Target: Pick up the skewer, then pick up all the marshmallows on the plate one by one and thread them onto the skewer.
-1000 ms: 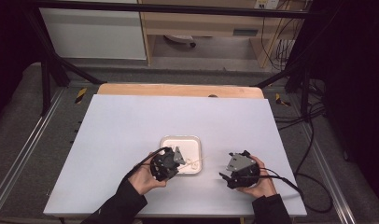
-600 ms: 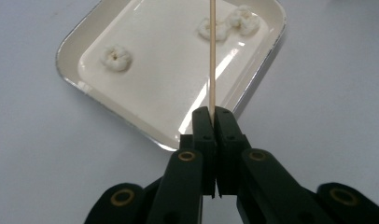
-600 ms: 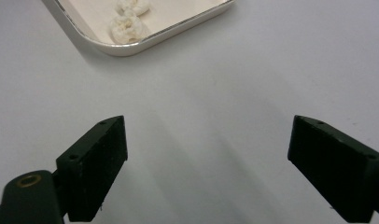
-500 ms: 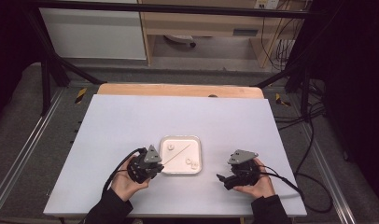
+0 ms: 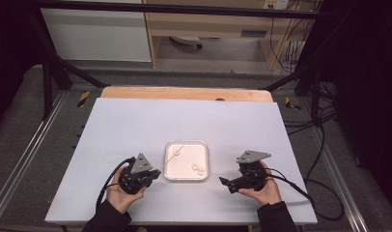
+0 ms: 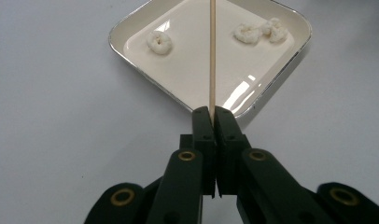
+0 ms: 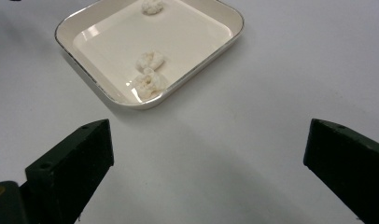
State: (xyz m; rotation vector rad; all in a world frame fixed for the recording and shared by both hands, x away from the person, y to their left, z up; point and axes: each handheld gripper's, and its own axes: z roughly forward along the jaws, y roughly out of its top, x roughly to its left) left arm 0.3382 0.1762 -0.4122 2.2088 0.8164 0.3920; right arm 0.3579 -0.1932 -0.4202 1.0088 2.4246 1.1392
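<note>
high view: the white table (image 5: 136, 125) spans most of the frame, your forearms coming in from the bottom edge. near its front middle sits the square white tray (image 5: 186, 147), between your two hands. your left gripper (image 5: 155, 174) lies just left of the tray, tips aimed toward it; your right gripper (image 5: 226, 184) rests to the tray's right, apart from it, tips pointing left. left gripper view: your jaws are clenched on a thin wooden skewer (image 6: 212, 56), which runs straight out from the tips and reaches over the tray's rim (image 6: 127, 25) and across its floor. right gripper view: your jaws stand released and wide, having just been opening, with bare table between them and the tray beyond. smallest last: three pale ring-shaped puffs in the tray, one puff (image 6: 159, 42) alone to the skewer's left, a touching pair (image 6: 261, 31) to its right; none is on the skewer.
</note>
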